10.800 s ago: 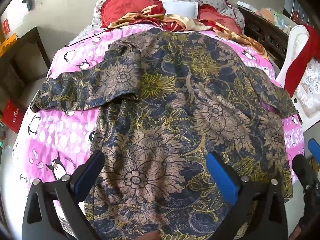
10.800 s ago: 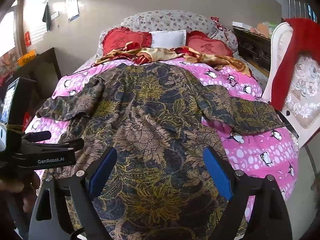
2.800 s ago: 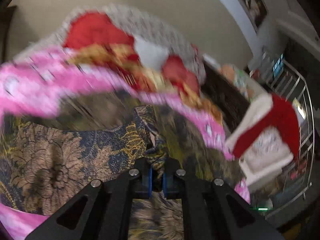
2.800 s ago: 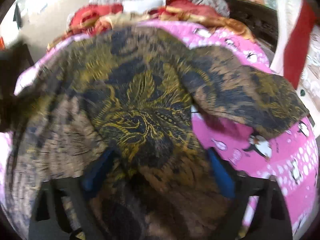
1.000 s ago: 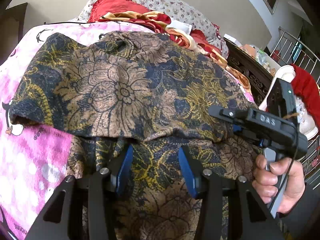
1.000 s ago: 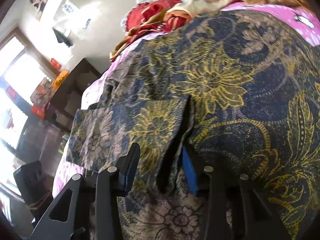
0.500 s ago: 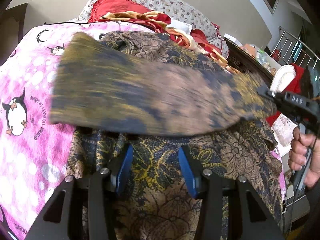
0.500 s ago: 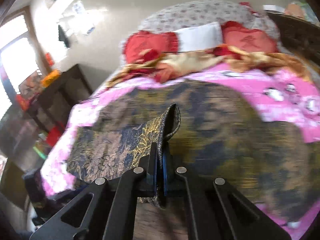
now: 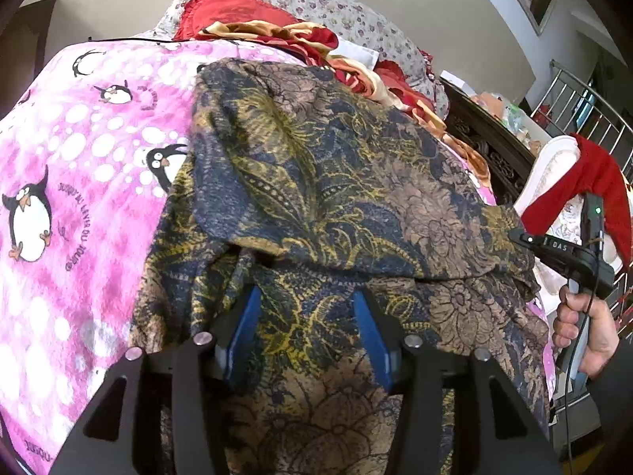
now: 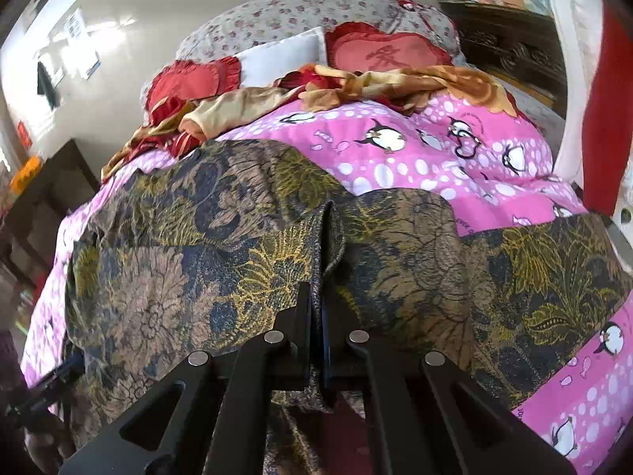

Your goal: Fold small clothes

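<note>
A dark blue and brown floral shirt (image 9: pixel 340 206) lies on the pink penguin blanket (image 9: pixel 79 182). Its left part is folded over to the right across the body. My left gripper (image 9: pixel 306 308) is open over the shirt's lower part, its blue pads on either side of flat cloth. My right gripper (image 10: pixel 318 297) is shut on a pinched edge of the shirt (image 10: pixel 253 261), low over the bed; it shows at the right in the left wrist view (image 9: pixel 561 249), held by a hand.
Red and floral pillows (image 10: pixel 379 53) and a crumpled gold-red cloth (image 10: pixel 356 83) lie at the head of the bed. A white chair with a red cloth (image 9: pixel 585 182) and a dark carved cabinet (image 9: pixel 486 146) stand to the right.
My right gripper carried the folded-over part of the shirt to the right and lowered it onto the body, still holding it. The left gripper stayed open and still.
</note>
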Tool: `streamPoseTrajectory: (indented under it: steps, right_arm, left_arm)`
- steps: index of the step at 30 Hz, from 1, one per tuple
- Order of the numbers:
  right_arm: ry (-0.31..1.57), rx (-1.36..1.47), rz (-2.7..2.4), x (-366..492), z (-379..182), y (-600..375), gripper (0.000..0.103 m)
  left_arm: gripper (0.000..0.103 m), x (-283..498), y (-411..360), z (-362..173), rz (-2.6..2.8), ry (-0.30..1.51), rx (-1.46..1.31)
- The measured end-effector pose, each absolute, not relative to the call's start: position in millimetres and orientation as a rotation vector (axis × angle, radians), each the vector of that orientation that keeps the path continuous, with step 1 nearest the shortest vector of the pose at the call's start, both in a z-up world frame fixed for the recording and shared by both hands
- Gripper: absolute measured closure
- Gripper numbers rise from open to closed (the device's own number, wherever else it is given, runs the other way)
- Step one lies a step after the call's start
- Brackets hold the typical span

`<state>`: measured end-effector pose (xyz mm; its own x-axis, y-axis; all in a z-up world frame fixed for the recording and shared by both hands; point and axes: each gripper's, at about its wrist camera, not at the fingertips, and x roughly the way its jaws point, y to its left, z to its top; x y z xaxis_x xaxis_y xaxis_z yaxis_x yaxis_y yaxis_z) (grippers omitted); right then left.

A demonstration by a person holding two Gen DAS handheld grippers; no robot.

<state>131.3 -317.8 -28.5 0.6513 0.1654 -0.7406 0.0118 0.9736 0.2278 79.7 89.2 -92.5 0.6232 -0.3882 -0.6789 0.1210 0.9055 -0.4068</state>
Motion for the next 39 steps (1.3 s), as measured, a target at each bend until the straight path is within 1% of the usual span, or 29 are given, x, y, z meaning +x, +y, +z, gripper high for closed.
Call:
streamPoseTrajectory:
  steps: [2,4,6,8,10,11,12,14,16,17,18,19,20,21,23,25,28,29,31,33,35,37,39]
  right_arm:
    - [0.886,0.217,0.126,134.9,-33.2,-314.2,0.103]
    - [0.921,0.210,0.155,137.3,-37.5,-310.9,0.103]
    - [0.916,0.188,0.136,133.7,-31.4,-313.0,0.103]
    - [0.881,0.204,0.148,127.9,-20.7,-321.5,0.102]
    - [0.823,0.193,0.131,117.4,-3.0,-332.3,0.099]
    - [0.790,0.186,0.120,111.3,4.4,-335.7,0.099]
    - [0.761,0.183,0.129,105.4,9.8,-336.4,0.099]
    - [0.768,0.170,0.172,102.8,9.8,-326.8,0.099]
    - [0.792,0.141,0.234,104.7,0.9,-307.0,0.099]
    - [0.801,0.102,0.250,106.0,-6.6,-294.0,0.099]
    - [0.813,0.075,0.245,107.1,-13.0,-287.8,0.099]
    - [0.840,0.043,0.216,110.1,-23.4,-280.4,0.099]
    - [0.883,0.036,0.179,114.6,-36.4,-277.8,0.099]
    - [0.919,0.046,0.160,118.1,-46.5,-278.6,0.099]
    - [0.970,0.083,0.124,122.3,-68.0,-284.4,0.101]
    - [0.951,0.069,0.135,119.4,-69.6,-284.0,0.101]
    - [1.022,0.028,0.140,124.8,-60.7,-280.8,0.101]
    - [1.009,0.054,0.141,125.4,-52.2,-281.3,0.101]
    - [0.914,0.108,0.141,125.3,-30.1,-287.1,0.101]
    - [0.869,0.141,0.106,135.0,-21.2,-289.7,0.101]
    - [0.874,0.172,0.085,152.9,-26.9,-289.5,0.101]
    - [0.937,0.176,0.073,175.0,-47.9,-286.5,0.101]
    - [0.953,0.144,0.071,183.9,-63.8,-283.0,0.103]
  left_arm:
    - [0.041,79.6,85.6,-90.6,-0.314,0.857,-0.322]
    - [0.041,78.5,83.3,-86.1,-0.304,0.868,-0.306]
    - [0.041,74.3,84.3,-76.0,-0.291,0.877,-0.296]
    - [0.040,67.7,89.4,-57.1,-0.284,0.823,-0.285]
    - [0.034,67.4,94.2,-35.6,-0.265,0.743,-0.260]
    - [0.024,70.2,95.5,-23.8,-0.247,0.691,-0.244]
    - [0.017,74.5,95.5,-16.1,-0.226,0.651,-0.237]
    - [0.016,93.6,93.2,-9.6,-0.221,0.635,-0.253]
    - [0.025,117.5,90.9,-17.1,-0.213,0.696,-0.266]
    - [0.045,126.4,87.7,-24.6,-0.200,0.735,-0.246]
    - [0.071,134.2,85.2,-37.7,-0.166,0.789,-0.208]
    - [0.080,141.2,84.0,-51.5,-0.126,0.846,-0.178]
    - [0.086,146.1,86.1,-67.8,-0.099,0.899,-0.165]
    - [0.089,145.9,91.0,-78.3,-0.095,0.916,-0.175]
    - [0.093,140.6,100.6,-81.5,-0.093,0.873,-0.194]
    - [0.095,140.0,108.8,-80.5,-0.071,0.874,-0.217]
    - [0.095,136.3,112.8,-64.7,-0.010,0.837,-0.187]
    - [0.094,135.4,111.6,-54.6,-0.003,0.802,-0.188]
    - [0.091,140.5,106.7,-41.7,-0.007,0.757,-0.208]
    - [0.080,160.2,100.6,-37.4,-0.014,0.749,-0.223]
    - [0.077,190.7,93.2,-50.6,0.007,0.816,-0.182]
    - [0.078,213.5,96.0,-74.7,0.071,0.914,-0.162]
    - [0.078,215.5,103.5,-80.7,0.049,0.889,-0.182]
